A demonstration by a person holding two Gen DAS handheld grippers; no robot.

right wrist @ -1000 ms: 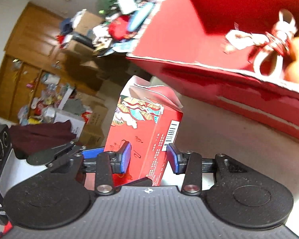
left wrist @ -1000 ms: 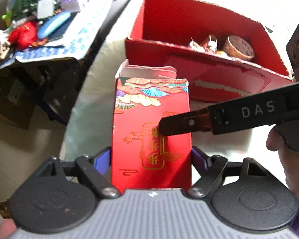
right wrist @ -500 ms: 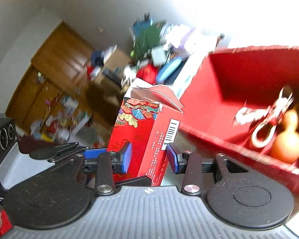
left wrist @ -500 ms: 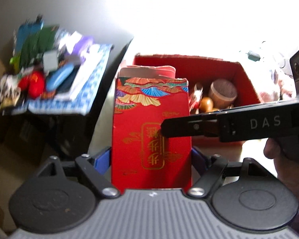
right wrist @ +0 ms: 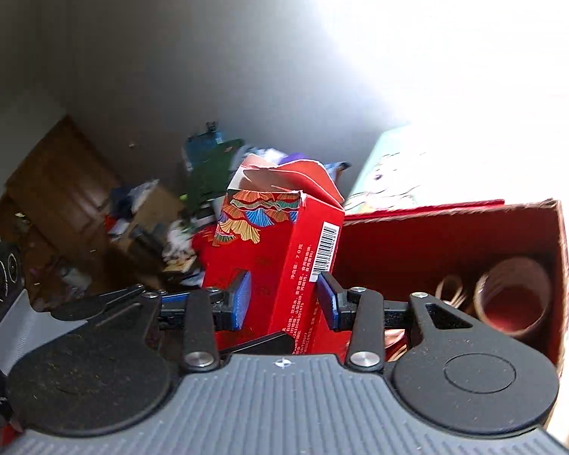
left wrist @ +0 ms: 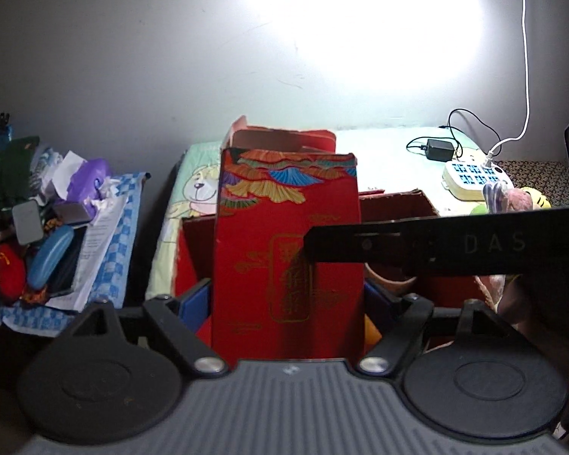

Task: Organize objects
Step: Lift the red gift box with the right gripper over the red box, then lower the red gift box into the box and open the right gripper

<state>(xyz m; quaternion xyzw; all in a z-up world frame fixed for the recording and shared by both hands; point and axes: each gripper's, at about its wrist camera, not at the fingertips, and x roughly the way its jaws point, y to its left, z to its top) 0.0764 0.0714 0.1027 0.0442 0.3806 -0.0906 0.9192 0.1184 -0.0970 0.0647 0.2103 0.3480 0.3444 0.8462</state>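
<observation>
left wrist view: the left gripper (left wrist: 287, 299) has its blue pads clamped on the two sides of the small red carton (left wrist: 288, 250), which stands upright straight ahead between the fingers. the right gripper's finger crosses in from the right and touches the carton's front face. beyond the carton sits the open red box (left wrist: 417, 208). this looks like the carry step, with the carton held in the air by both tools; next it likely needs lowering into the box, then release.

right wrist view: the right gripper (right wrist: 283, 297) pinches a corner of the same carton (right wrist: 273, 250), pads closed on it. the red box (right wrist: 519, 227) lies ahead and right, with a tape roll (right wrist: 512, 295) inside.

against one second ago, both cameras have tipped up: the wall and a bright light fill the top, and the carton is lifted off the table.
</observation>
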